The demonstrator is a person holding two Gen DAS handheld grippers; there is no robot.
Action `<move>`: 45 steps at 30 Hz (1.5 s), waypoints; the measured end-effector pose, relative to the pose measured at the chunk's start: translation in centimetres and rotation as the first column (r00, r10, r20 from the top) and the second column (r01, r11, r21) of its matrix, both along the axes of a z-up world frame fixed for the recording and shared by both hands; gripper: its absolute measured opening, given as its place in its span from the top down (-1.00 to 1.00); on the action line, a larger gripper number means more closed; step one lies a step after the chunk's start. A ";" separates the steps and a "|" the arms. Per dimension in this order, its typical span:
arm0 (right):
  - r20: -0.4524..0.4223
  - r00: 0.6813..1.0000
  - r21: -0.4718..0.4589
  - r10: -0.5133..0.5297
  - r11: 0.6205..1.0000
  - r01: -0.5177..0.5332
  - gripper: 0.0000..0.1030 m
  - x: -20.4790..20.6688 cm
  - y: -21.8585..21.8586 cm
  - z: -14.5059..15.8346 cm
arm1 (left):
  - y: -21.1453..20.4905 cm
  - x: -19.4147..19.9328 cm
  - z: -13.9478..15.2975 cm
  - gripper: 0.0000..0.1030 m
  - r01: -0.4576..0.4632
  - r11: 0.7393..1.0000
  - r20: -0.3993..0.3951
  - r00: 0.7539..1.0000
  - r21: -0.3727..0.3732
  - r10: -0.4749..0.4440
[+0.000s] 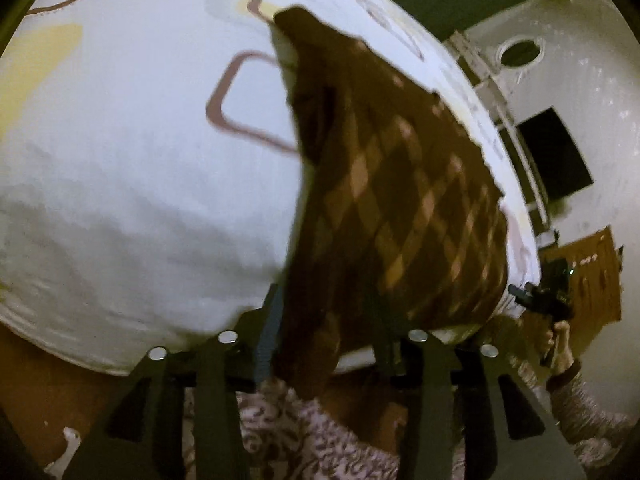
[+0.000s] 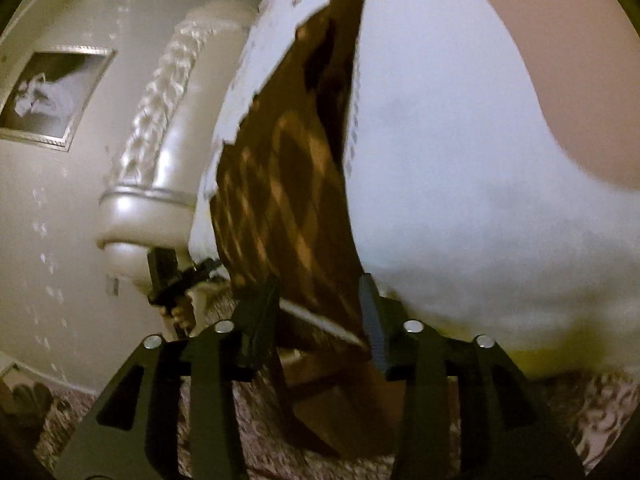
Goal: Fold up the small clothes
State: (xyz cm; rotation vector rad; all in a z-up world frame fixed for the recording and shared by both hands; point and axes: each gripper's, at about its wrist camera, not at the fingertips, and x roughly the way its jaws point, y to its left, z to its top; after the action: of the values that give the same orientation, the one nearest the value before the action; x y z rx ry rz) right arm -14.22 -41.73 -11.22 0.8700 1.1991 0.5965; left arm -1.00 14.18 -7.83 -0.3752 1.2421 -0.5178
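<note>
A: What are the tongs doing?

B: The left gripper (image 1: pixel 324 316) has its dark jaws parted. The brown cloth with a tan diamond check (image 1: pixel 400 200) runs between them, and I see no pad pressing on it. The right gripper (image 2: pixel 324 304) is the same: jaws apart, the near edge of the cloth passing through the gap, loose as far as the blur lets me judge.

A: And the cloth itself?

B: It lies on the white bed cover with brown line shapes and yellow patches (image 1: pixel 140 184), along the cover's edge by the wall, and its near end drapes over the near edge of the bed. A fold runs down one long side.

A: Is either tool visible from the other side?

B: Yes. In the left view the right tool sits off the bed's near corner, held in a hand (image 1: pixel 560 344) with a patterned sleeve (image 1: pixel 588 412).

A: Beyond the bed?

B: A padded pale headboard with a ruffled trim (image 2: pixel 172 128), a framed grey picture (image 2: pixel 52 96) on the wall, and patterned carpet (image 2: pixel 256 432) below.
</note>
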 end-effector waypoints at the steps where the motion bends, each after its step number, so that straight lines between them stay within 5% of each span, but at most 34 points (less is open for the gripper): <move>1: -0.005 1.000 -0.010 0.011 1.000 -0.011 0.09 -0.3 0.1 -0.2 | -0.2 -0.1 -0.3 0.15 0.006 1.000 -0.008 1.000 0.016 -0.006; 19: -0.041 0.998 -0.006 0.054 0.999 -0.054 -0.10 0.1 1.7 -2.5 | -2.1 -0.2 -2.7 -0.07 0.060 0.996 -0.076 0.996 0.064 -0.055; 21: -0.036 0.998 -0.011 0.060 0.998 -0.060 -0.11 0.0 1.8 -2.3 | -2.9 -0.3 -2.7 0.18 0.100 0.990 -0.076 0.993 0.101 -0.093; 23: -0.035 0.997 -0.004 0.064 0.998 -0.064 -0.11 0.0 1.9 -2.1 | -3.9 -0.5 -3.0 0.73 0.148 0.982 -0.083 0.987 0.114 -0.139; 24: -0.037 0.997 0.003 0.068 0.998 -0.068 -0.11 0.1 2.1 -2.0 | -4.0 -0.6 -3.1 0.78 0.161 0.980 -0.087 0.985 0.120 -0.151; 31: -0.054 0.992 -0.005 0.111 0.994 -0.111 -0.11 0.2 3.6 -2.2 | -4.7 -0.5 -3.5 0.80 0.166 0.974 -0.109 0.983 0.157 -0.150; 35: -0.056 0.992 -0.014 0.117 0.993 -0.118 -0.08 0.0 4.0 -2.2 | -5.0 -0.4 -3.6 0.54 0.168 0.971 -0.121 0.981 0.168 -0.149; 39: -0.069 0.991 -0.039 0.117 0.992 -0.120 0.15 0.0 3.9 -2.2 | -6.0 -0.5 -3.7 0.47 0.193 0.961 -0.126 0.977 0.199 -0.170; 42: -0.076 0.990 -0.046 0.120 0.991 -0.124 0.47 0.0 4.0 -2.4 | -5.8 -0.5 -3.8 0.89 0.194 0.962 -0.135 0.976 0.192 -0.170; 45: -0.081 0.988 -0.042 0.133 0.990 -0.136 0.76 0.0 4.1 -2.5 | -5.4 -0.7 -3.7 0.90 0.192 0.971 -0.126 0.976 0.145 -0.175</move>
State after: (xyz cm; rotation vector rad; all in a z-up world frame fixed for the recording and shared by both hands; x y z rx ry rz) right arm -14.26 -37.58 -13.71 0.7819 1.3453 0.6451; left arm -1.66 8.81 -11.53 -0.1584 1.4256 -0.5588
